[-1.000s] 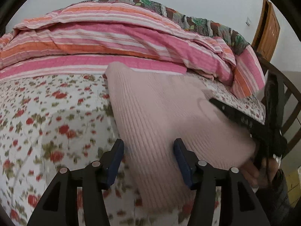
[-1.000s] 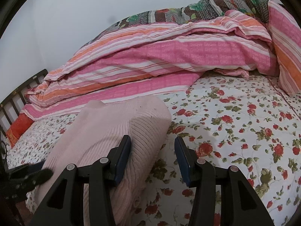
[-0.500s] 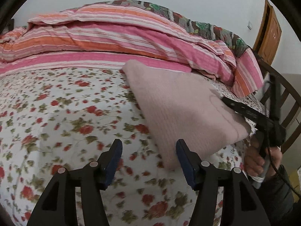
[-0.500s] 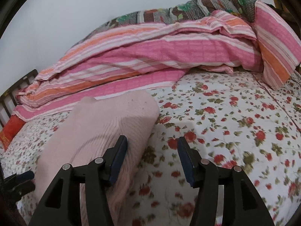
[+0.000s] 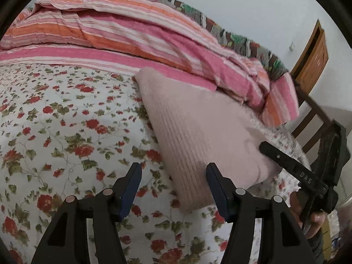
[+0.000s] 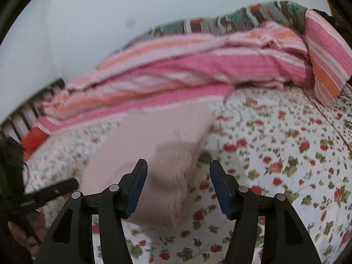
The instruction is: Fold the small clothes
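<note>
A folded pale pink knit garment [image 5: 204,129] lies flat on the floral bedsheet [image 5: 55,132]. My left gripper [image 5: 173,187] is open and empty, hovering just before the garment's near left corner. In the left wrist view the right gripper [image 5: 292,165] shows at the right edge, beside the garment's near right corner. In the right wrist view, which is blurred, my right gripper [image 6: 178,184] is open and empty above the garment's [image 6: 158,154] near end, and the floral bedsheet [image 6: 286,154] spreads to the right.
A rolled pink and orange striped quilt [image 5: 132,35] lies along the far side of the bed, also in the right wrist view [image 6: 198,66]. A wooden bed rail [image 5: 312,114] and door [image 5: 312,59] stand at the right. A dark bed frame [image 6: 22,118] is at the left.
Both grippers have drawn back from the garment and let it lie flat. The left view swung left, the right view swung right. Both grippers stay open.
</note>
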Motion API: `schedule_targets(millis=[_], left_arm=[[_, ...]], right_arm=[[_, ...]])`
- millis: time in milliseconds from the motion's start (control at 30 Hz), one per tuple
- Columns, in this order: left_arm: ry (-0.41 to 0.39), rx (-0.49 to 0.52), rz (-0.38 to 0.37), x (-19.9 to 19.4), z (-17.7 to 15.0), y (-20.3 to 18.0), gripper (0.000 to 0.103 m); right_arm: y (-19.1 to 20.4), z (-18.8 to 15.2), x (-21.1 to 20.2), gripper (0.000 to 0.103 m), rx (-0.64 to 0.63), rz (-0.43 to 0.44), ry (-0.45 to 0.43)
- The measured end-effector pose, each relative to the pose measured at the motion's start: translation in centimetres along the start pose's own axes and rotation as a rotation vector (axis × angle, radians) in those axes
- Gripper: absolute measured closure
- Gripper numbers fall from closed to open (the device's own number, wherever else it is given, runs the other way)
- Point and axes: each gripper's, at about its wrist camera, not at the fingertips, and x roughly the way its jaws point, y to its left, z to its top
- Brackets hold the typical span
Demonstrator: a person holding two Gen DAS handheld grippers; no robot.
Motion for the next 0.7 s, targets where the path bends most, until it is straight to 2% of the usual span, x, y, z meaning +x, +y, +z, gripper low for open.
schedule_targets(millis=[33,100,167,233,300,400,467,700], left_arm=[[0.001,0.005,0.004,0.1,-0.2,0.0,0.044],[0.006,0.010,0.001,0.1,-0.3,-0.1,0.043],[0.006,0.017,-0.001,-0.3,-0.1,0.0,0.044],[0.004,0.020,-0.009,-0.8,-0.2,0.0,0.044],[0.008,0.028,-0.050,-1.2,-0.7,0.0,0.044],[0.016,0.042,-0.052,-1.5,-1.7,-0.1,0.043],[0.025,0.044,-0.052,-1.5,-2.3,-0.2,0.043],[0.007,0.140,0.038,-1.7,-3.6,-1.9,0.045]], right_arm=[[-0.1,-0.3,0.4,0.064,0.005,0.011,0.021],[-0.4,-0.6,0.6,0.070,0.019,0.037,0.033],[-0.2,-0.6,0.1,0.089,-0.002,0.061,0.023],[-0.2,-0.4,-1.6,0.097,-0.018,0.062,-0.053],[-1.2,-0.4,-2.8,0.097,0.023,0.075,-0.112],[-1.8,-0.8,-1.2,0.097,0.042,0.036,-0.035],[-1.8,-1.3,-0.8,0.097,0.032,0.024,-0.017],[-1.2,-1.0,-2.5,0.094,0.023,0.033,-0.048]])
